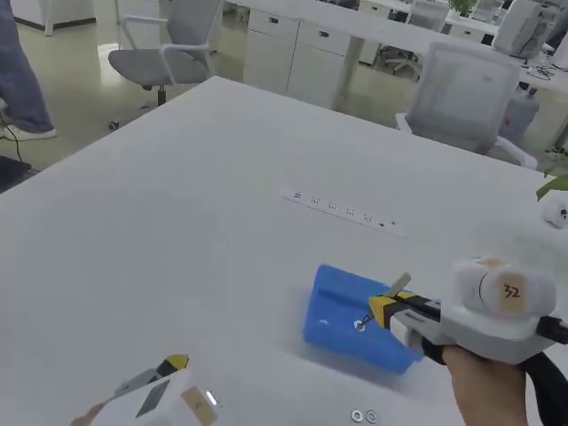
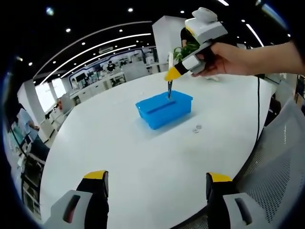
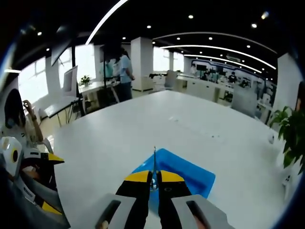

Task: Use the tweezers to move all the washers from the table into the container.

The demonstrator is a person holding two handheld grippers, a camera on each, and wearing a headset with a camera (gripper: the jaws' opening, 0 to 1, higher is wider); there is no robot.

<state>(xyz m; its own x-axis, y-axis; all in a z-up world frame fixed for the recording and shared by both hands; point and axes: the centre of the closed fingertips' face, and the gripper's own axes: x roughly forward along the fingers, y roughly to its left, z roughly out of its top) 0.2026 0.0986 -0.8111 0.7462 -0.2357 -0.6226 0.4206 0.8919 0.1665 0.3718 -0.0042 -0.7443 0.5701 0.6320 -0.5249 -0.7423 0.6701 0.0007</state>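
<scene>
a person's hand (image 1: pixel 486 389) holds the right gripper (image 1: pixel 383 311) over a blue container (image 1: pixel 330 306) on a white tabletop (image 1: pixel 177 222) in an open-plan office. in the right gripper view the jaws are pressed together on a pair of tweezers (image 3: pixel 154 161), whose thin tips point forward over the container (image 3: pixel 193 175). in the head view the tweezers (image 1: pixel 366 321) reach down into the container, and a small metal ring (image 1: pixel 359 325), seemingly a washer, sits at their tip; whether it is pinched or lying on the container floor cannot be told. two washers (image 1: pixel 363 415) lie side by side on the tabletop just beside the container's near wall, and the left gripper view shows them (image 2: pixel 197 128) apart from the box (image 2: pixel 164 110), with the right gripper (image 2: pixel 174 72) and the tweezers (image 2: pixel 169 88) upright above it. the left gripper (image 2: pixel 155 183) hovers low over bare tabletop well away from the container, its yellow-tipped jaws spread wide with nothing between them; it appears at the lower left of the head view (image 1: pixel 169 371) and at the left edge of the right gripper view (image 3: pixel 42 160). a recessed power strip (image 1: pixel 342 209) runs across the tabletop beyond the container, and grey office chairs (image 1: pixel 470 98) stand behind the far edge.
</scene>
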